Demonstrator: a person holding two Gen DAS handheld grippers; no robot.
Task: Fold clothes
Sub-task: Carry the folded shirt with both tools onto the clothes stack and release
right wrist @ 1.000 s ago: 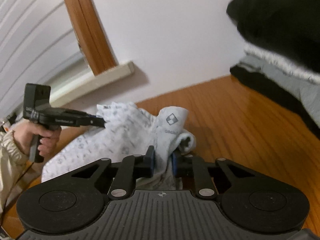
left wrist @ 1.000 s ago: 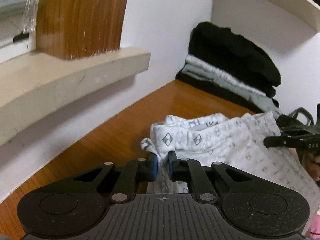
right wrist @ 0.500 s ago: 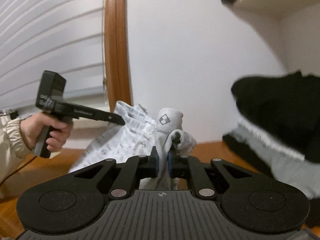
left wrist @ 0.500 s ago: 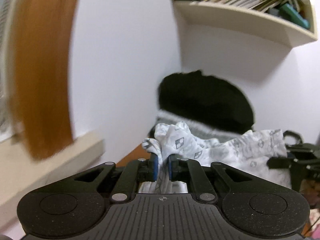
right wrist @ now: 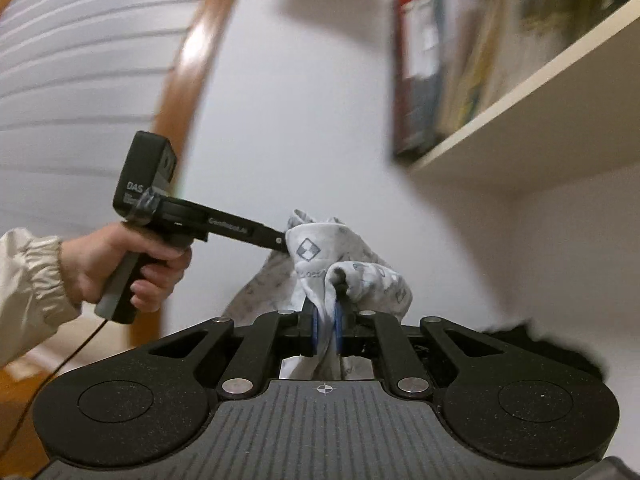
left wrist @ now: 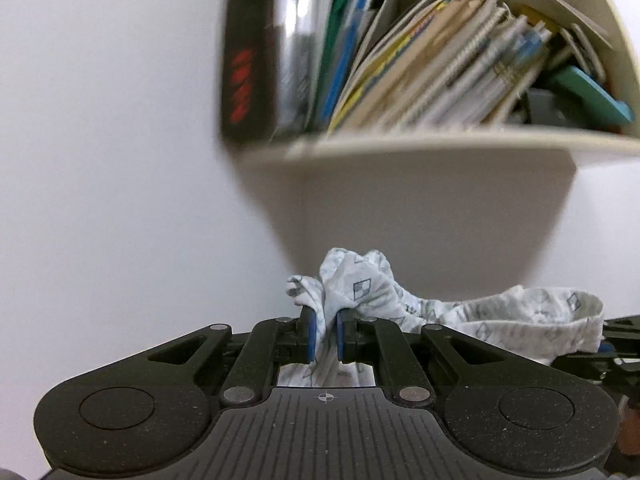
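Observation:
A white garment (left wrist: 404,300) printed with small grey diamond marks hangs in the air between both grippers. My left gripper (left wrist: 326,334) is shut on one bunched edge of it. From there the cloth stretches right as a band toward the other gripper's tip (left wrist: 612,344). In the right wrist view my right gripper (right wrist: 326,330) is shut on another bunched edge of the garment (right wrist: 360,276). The left gripper (right wrist: 280,242) enters from the left, held by a hand (right wrist: 132,264), its tip against the cloth. The cloth below the jaws is hidden.
A cream wall shelf (left wrist: 400,152) packed with books and papers (left wrist: 440,64) hangs just above and ahead. A wooden window frame (right wrist: 188,92) and white blinds (right wrist: 80,60) are on the left. A black clothes pile (right wrist: 560,348) peeks at lower right.
Both grippers have lifted the garment off the wooden table and tilted upward. The table and the clothes stack have dropped out of the left view; the bookshelf now fills it.

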